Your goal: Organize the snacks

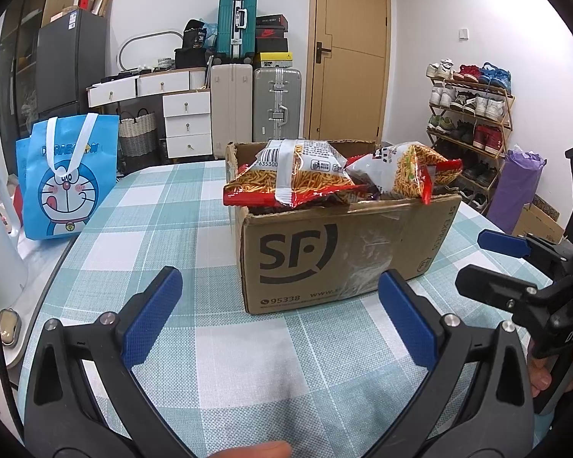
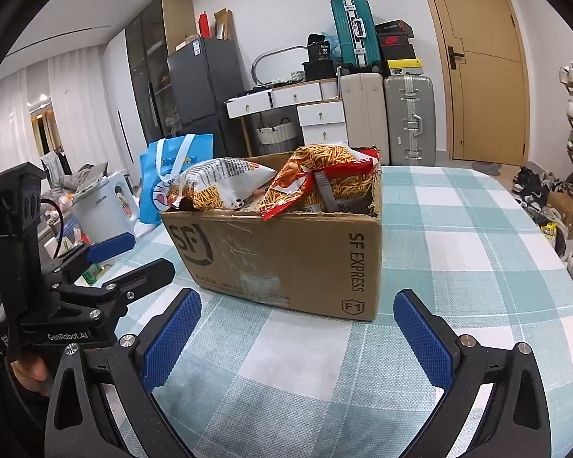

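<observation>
A brown SF Express cardboard box [image 1: 324,252] stands on the checked tablecloth, also in the right wrist view [image 2: 279,255]. Red and white snack bags of fried noodle sticks stick out of its top: one on the left [image 1: 290,175] [image 2: 221,187] and one on the right [image 1: 405,171] [image 2: 324,175]. My left gripper [image 1: 279,316] is open and empty, just in front of the box. My right gripper [image 2: 298,336] is open and empty, near the box's front right corner. Each gripper shows in the other's view: the right one [image 1: 492,263] and the left one [image 2: 133,255].
A blue Doraemon tote bag [image 1: 68,175] [image 2: 172,175] stands at the table's left edge. A white kettle [image 2: 103,206] stands beside it. Suitcases [image 1: 275,103], drawers and a door are behind the table; a shoe rack [image 1: 470,114] is to the right.
</observation>
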